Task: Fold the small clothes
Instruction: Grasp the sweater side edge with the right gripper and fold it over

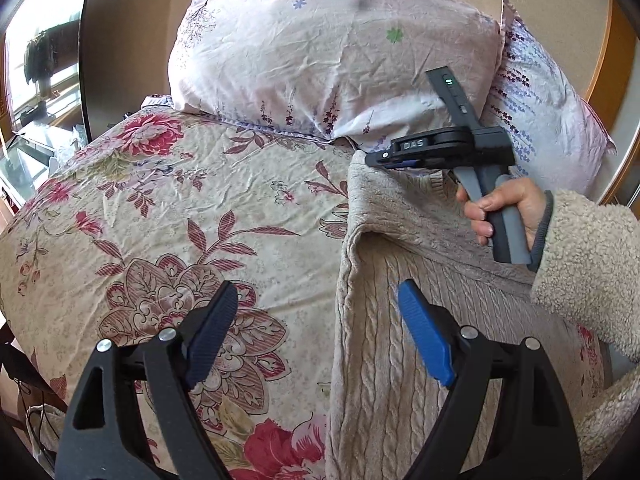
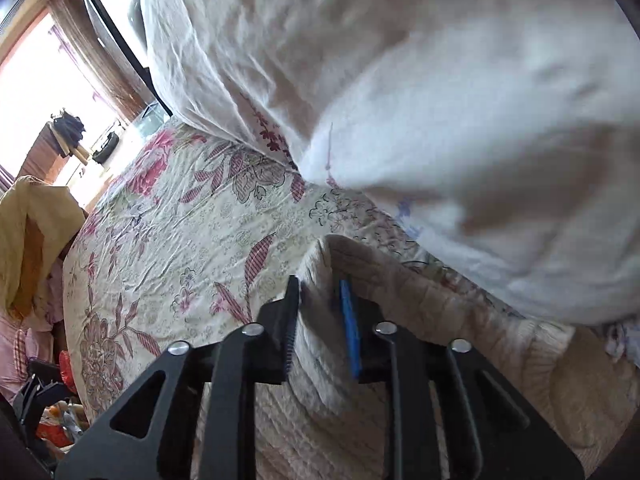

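Observation:
A beige cable-knit sweater [image 1: 404, 320] lies on the floral bedspread [image 1: 180, 208], its left side folded over into a straight edge. My left gripper [image 1: 316, 316] is open and empty, hovering over that left edge. My right gripper [image 2: 320, 304] is shut on the sweater [image 2: 316, 280] at its far top corner, near the pillows. It also shows in the left wrist view [image 1: 380, 156], held by a hand in a fleece sleeve.
Two pale floral pillows [image 1: 328, 52] lean against the headboard just behind the sweater. A window and a glass-topped stand [image 1: 32, 148] are at the left. The bedspread [image 2: 180, 232] stretches open to the left of the sweater.

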`<move>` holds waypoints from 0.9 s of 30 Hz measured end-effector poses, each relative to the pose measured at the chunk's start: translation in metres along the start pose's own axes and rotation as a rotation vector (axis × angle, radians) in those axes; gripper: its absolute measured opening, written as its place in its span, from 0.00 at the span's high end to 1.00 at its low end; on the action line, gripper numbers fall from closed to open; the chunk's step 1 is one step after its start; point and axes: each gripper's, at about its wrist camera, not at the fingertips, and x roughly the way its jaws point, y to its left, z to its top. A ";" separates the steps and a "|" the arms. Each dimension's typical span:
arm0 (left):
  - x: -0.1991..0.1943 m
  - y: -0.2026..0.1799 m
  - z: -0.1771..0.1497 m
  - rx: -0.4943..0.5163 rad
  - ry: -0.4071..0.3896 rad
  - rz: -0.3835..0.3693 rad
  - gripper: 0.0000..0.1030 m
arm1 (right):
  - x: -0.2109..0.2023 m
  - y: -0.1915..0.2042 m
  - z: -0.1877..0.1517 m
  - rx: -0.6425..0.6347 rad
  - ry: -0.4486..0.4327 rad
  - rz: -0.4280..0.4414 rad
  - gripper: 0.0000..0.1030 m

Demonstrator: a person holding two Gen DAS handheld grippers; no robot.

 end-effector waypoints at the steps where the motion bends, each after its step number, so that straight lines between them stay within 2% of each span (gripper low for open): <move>1: 0.002 -0.001 0.001 0.001 0.001 -0.008 0.20 | -0.024 -0.013 -0.005 0.033 -0.057 -0.017 0.29; 3: 0.007 -0.007 0.004 0.006 0.000 -0.029 0.20 | -0.078 -0.048 -0.022 0.139 -0.168 -0.048 0.28; 5: 0.014 -0.016 0.006 0.026 0.005 -0.052 0.20 | -0.117 -0.086 -0.045 0.253 -0.221 -0.117 0.29; 7: 0.022 -0.027 0.007 0.051 0.014 -0.074 0.20 | -0.150 -0.127 -0.087 0.365 -0.232 -0.250 0.36; 10: 0.034 -0.046 0.003 0.094 0.038 -0.088 0.20 | -0.177 -0.183 -0.150 0.542 -0.181 -0.380 0.41; 12: 0.041 -0.058 -0.001 0.124 0.054 -0.099 0.19 | -0.185 -0.199 -0.190 0.659 -0.161 -0.387 0.43; 15: 0.046 -0.072 -0.007 0.158 0.074 -0.121 0.18 | -0.196 -0.220 -0.216 0.724 -0.145 -0.377 0.43; 17: 0.050 -0.078 -0.010 0.164 0.090 -0.129 0.17 | -0.195 -0.223 -0.226 0.745 -0.136 -0.356 0.47; 21: 0.052 -0.084 -0.014 0.164 0.107 -0.136 0.17 | -0.184 -0.207 -0.236 0.744 -0.149 -0.319 0.52; 24: 0.053 -0.086 -0.016 0.156 0.114 -0.139 0.16 | -0.186 -0.193 -0.229 0.679 -0.144 -0.292 0.68; 26: 0.053 -0.087 -0.017 0.147 0.119 -0.143 0.16 | -0.180 -0.187 -0.226 0.651 -0.129 -0.302 0.70; 27: 0.053 -0.087 -0.017 0.145 0.121 -0.145 0.16 | -0.178 -0.188 -0.228 0.666 -0.123 -0.311 0.73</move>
